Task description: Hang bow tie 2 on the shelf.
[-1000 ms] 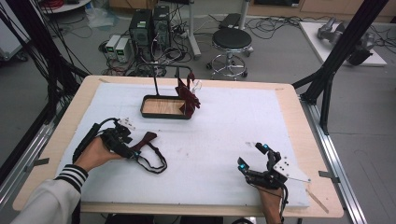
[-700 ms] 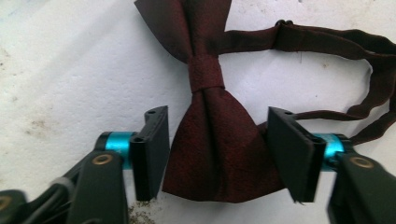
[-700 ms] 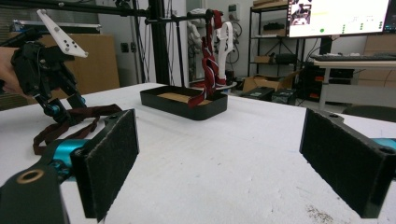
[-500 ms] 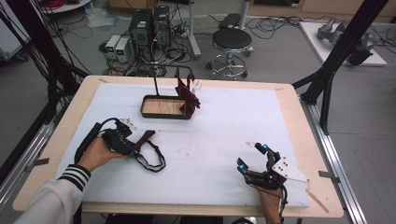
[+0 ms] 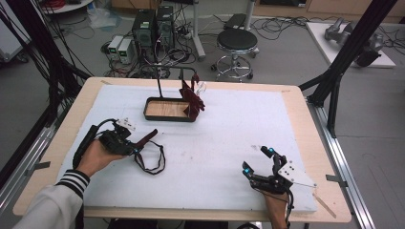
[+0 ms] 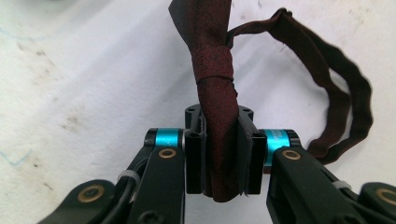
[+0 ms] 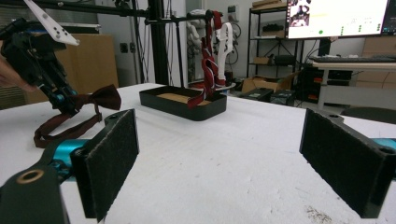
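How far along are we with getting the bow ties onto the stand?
One dark red tie already hangs on the stand over the tray. The left hand-held gripper has just closed on a bow tie at the table; lifting and hanging it remains. The right hand-held gripper is open.

The high view looks down from the near side. The left gripper view hangs close above the white foam table cover (image 6: 84,84). The right gripper view looks low across it toward the black rectangular tray (image 7: 180,105), shared with the high view (image 5: 169,118).

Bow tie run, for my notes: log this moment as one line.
left claw: just closed on bow tie | right claw: open, idle on table | tray: apart
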The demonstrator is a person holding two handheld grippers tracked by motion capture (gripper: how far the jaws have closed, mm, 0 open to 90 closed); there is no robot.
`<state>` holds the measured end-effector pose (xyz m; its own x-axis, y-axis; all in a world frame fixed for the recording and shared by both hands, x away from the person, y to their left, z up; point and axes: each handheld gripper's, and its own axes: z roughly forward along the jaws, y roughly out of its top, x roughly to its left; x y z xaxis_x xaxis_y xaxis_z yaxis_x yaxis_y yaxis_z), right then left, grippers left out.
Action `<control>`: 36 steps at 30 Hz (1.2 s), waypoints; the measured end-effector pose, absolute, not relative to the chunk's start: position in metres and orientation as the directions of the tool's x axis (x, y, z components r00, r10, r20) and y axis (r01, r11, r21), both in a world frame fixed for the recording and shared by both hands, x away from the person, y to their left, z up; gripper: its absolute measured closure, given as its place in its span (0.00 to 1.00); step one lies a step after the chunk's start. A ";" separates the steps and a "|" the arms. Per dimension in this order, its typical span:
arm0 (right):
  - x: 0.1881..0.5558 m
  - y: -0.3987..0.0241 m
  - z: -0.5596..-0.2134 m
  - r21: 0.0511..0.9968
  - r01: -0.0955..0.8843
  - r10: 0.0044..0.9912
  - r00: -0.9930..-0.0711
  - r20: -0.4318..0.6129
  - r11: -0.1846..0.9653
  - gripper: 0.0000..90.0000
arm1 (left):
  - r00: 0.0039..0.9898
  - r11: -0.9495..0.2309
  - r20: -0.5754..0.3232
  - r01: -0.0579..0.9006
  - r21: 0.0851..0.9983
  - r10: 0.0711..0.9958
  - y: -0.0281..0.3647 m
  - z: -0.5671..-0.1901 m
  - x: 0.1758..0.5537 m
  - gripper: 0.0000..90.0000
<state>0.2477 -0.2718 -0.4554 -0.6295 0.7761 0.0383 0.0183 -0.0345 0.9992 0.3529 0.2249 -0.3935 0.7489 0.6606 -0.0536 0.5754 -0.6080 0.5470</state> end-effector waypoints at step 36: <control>0.246 -0.271 -0.456 1.000 -0.002 0.782 -0.623 0.017 -0.023 0.12 | 0.684 -0.363 0.025 0.356 0.861 0.729 0.224 -0.321 0.367 0.84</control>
<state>0.2459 -0.2706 -0.4560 -0.6225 0.7824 0.0173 -0.0016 -0.0234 0.9997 0.3675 0.2239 -0.3207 0.6836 0.7295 0.0245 0.3562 -0.3627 0.8611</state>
